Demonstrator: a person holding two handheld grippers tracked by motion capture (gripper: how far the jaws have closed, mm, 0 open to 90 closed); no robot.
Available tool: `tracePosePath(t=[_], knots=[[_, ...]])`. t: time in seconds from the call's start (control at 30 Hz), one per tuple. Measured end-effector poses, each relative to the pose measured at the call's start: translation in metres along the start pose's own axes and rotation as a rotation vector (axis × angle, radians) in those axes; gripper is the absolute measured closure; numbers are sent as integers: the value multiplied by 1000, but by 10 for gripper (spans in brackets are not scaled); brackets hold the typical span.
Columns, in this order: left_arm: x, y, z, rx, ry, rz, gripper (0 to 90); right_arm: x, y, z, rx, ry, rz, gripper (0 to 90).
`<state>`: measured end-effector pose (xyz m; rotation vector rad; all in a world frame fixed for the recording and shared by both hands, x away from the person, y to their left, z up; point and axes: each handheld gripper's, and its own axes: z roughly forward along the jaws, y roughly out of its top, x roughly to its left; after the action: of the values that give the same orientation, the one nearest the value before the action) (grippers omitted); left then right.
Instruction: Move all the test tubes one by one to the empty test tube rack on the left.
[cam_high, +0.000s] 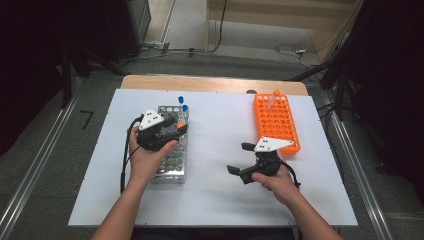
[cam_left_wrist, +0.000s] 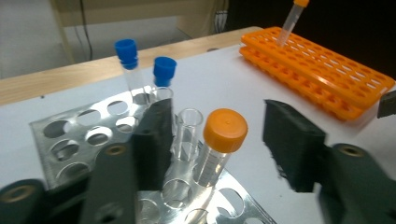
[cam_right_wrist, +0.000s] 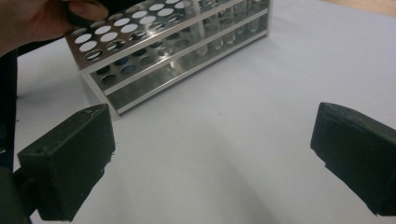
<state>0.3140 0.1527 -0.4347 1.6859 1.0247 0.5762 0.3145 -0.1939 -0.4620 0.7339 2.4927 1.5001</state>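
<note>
Both claws released: left claw (cam_left_wrist: 215, 154) straddles orange-capped tube (cam_left_wrist: 219, 144); right claw (cam_right_wrist: 210, 163) empty. No legible writing.

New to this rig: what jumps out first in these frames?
The bright orange rack at the table's far right, with one tube leaning in its far end. Next, the orange-capped tube standing in the metal rack on the left, between the open jaws of the left gripper, two blue-capped tubes behind it. The right gripper hangs open over bare table.
</note>
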Motion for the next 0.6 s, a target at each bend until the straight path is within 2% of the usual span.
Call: tracePosePath(t=[0.07, 0.13, 0.4, 0.53, 0.6], knots=[[-2, 0, -3, -2, 5, 13, 290, -4, 2, -4, -13, -16, 9, 0], [-5, -1, -5, -10, -12, 18, 225, -8, 3, -7, -24, -28, 21, 0], [-13, -2, -11, -52, -96, -10, 81, -28, 9, -21, -67, -95, 56, 0], [-17, -3, -10, -63, -154, -5, 15, -43, 12, -28, -89, -135, 91, 0], [-19, -3, -9, -62, -166, -3, 3, -50, 12, -29, -90, -156, 103, 0]])
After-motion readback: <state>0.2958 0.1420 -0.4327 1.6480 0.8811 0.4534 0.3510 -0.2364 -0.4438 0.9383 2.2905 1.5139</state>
